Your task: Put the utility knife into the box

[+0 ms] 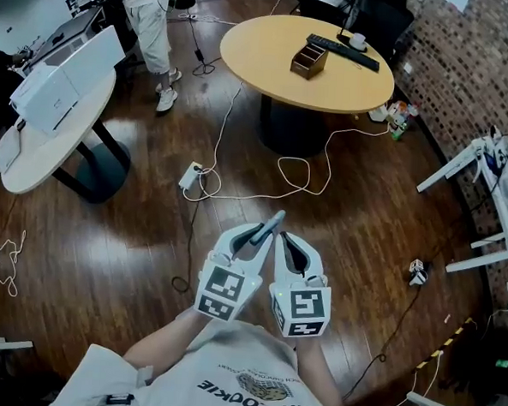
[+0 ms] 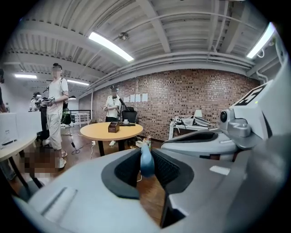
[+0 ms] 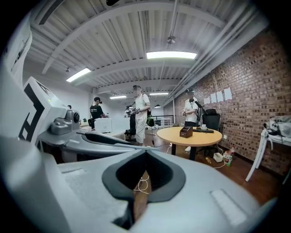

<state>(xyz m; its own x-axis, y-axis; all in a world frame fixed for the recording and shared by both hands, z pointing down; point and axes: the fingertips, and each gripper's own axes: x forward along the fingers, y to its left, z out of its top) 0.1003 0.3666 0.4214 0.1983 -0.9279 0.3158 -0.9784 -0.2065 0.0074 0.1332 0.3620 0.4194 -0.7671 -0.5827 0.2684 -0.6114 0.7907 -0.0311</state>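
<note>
Close against the person's chest, the left claw (image 1: 259, 238) is clamped on the utility knife (image 1: 273, 222). Its pads squeeze the bluish handle, and the slim end pokes forward past the tips. I'd judge that a carrying hold, firm enough for a walk across the room. The right claw (image 1: 286, 243) rides just beside it, jaws pressed together on nothing (a spare hand for now, it seems). Below them the wood floor (image 1: 105, 249) has a power strip (image 1: 190, 176) with white cables trailing from it, worth stepping round. Well beyond stands the round surface (image 1: 255, 43) with the brown box (image 1: 308, 60) on it, near what I take for a black keyboard (image 1: 342, 51). The knife is well apart from the box. I can't make out how much of the knife is buried between the pads, whether its blade is out, or what lies inside the box.
</note>
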